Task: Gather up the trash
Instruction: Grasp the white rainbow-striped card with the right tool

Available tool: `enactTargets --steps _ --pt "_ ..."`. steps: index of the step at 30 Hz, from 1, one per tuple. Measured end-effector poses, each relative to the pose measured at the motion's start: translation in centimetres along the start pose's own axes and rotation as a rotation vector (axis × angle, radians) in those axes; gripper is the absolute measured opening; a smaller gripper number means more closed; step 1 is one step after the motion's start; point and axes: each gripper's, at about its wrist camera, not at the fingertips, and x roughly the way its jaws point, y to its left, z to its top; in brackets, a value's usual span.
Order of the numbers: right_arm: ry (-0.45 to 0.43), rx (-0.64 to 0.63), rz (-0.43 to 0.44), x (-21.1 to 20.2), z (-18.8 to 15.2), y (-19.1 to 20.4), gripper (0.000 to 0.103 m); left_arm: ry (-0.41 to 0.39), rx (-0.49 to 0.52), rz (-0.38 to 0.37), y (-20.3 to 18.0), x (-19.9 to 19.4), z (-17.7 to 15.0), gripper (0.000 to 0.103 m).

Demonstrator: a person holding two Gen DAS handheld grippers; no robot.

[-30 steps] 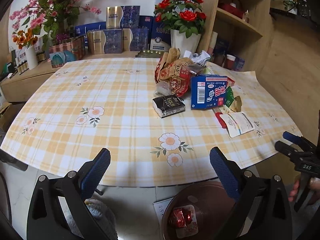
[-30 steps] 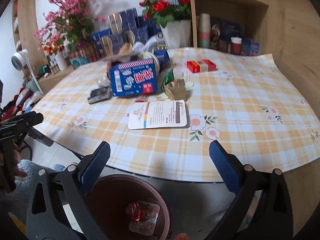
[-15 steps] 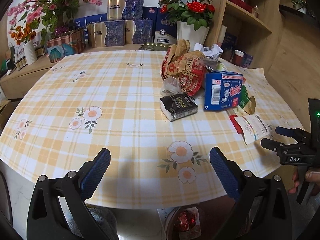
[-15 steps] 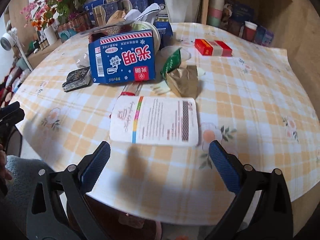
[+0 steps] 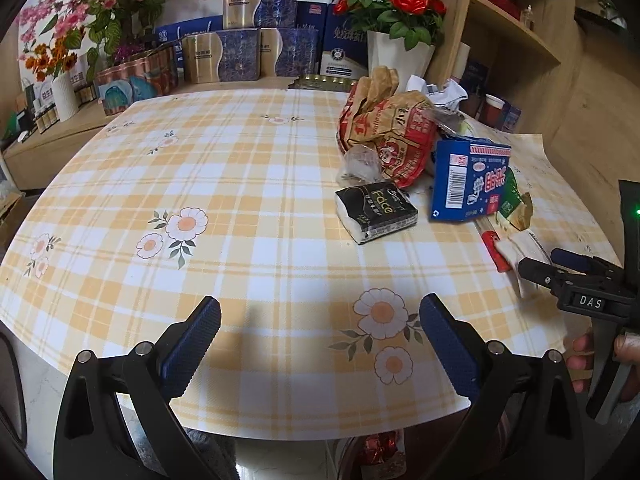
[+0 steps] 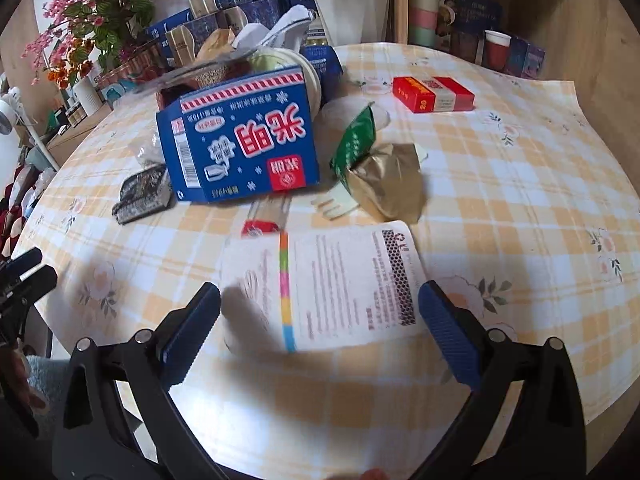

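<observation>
Trash lies in a pile on the checked table: a blue carton (image 6: pixel 244 140) (image 5: pixel 468 180), a flat white packet (image 6: pixel 332 284), a green and gold wrapper (image 6: pixel 380 168), a black tissue pack (image 5: pixel 376 212) and a red-brown paper bag (image 5: pixel 392 128). My right gripper (image 6: pixel 320 320) is open, its fingers on either side of the white packet's near edge. My left gripper (image 5: pixel 320 340) is open and empty over the table's front edge. A dark red bin (image 5: pixel 384 456) with a red wrapper in it stands below the table.
A red box (image 6: pixel 432 94) lies farther right on the table. A white pot of red roses (image 5: pixel 396 56), gift boxes (image 5: pixel 240 56) and pink flowers (image 5: pixel 100 4) stand behind. Wooden shelves (image 5: pixel 516 16) are at the right. The table's left half (image 5: pixel 180 184) holds nothing.
Both grippers have risen from beside the bin and moved forward over the table. The right one has closed in on the white packet. Both stay open.
</observation>
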Motion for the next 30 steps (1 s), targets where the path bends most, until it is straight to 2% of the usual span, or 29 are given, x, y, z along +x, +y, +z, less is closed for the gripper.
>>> enactTargets --steps 3,7,11,18,20,21,24,26,27,29,30 --pt "-0.018 -0.01 -0.009 -0.4 0.3 0.4 0.098 -0.013 -0.013 -0.005 0.1 0.0 0.2 0.097" --pt "-0.016 -0.091 -0.035 -0.8 0.1 1.7 0.098 -0.007 0.007 -0.006 -0.1 0.2 0.5 0.097" --pt "0.022 -0.212 -0.122 0.0 -0.5 3.3 0.097 -0.005 -0.007 -0.007 0.0 0.2 0.7 0.097" --pt "0.062 -0.151 -0.104 1.1 -0.5 1.7 0.095 -0.014 -0.003 -0.042 -0.6 -0.4 0.5 0.097" --pt "0.069 -0.171 -0.101 0.9 -0.4 1.7 0.086 -0.015 0.003 -0.042 -0.8 -0.5 0.5 0.097" --pt "0.069 -0.176 -0.094 0.7 -0.3 1.6 0.084 -0.015 0.004 -0.043 -0.9 -0.5 0.5 0.097" --pt "0.055 -0.156 -0.042 -0.3 0.4 1.0 0.065 -0.011 -0.001 -0.052 -1.0 -0.6 0.5 0.097" --pt "0.032 -0.146 -0.036 -1.3 1.0 0.5 0.046 -0.01 0.001 -0.059 -1.2 -0.7 0.5 0.097" --pt "0.011 -0.131 -0.026 -2.2 1.3 0.1 0.041 -0.013 0.005 -0.06 -1.3 -0.8 0.5 0.097" --pt "-0.031 -0.108 -0.02 -3.7 1.8 -0.4 0.024 -0.02 0.015 -0.064 -1.6 -1.1 0.7 0.097" --pt "-0.053 -0.097 -0.021 -4.5 2.1 -0.8 0.02 -0.022 0.02 -0.068 -1.8 -1.2 0.8 0.097"
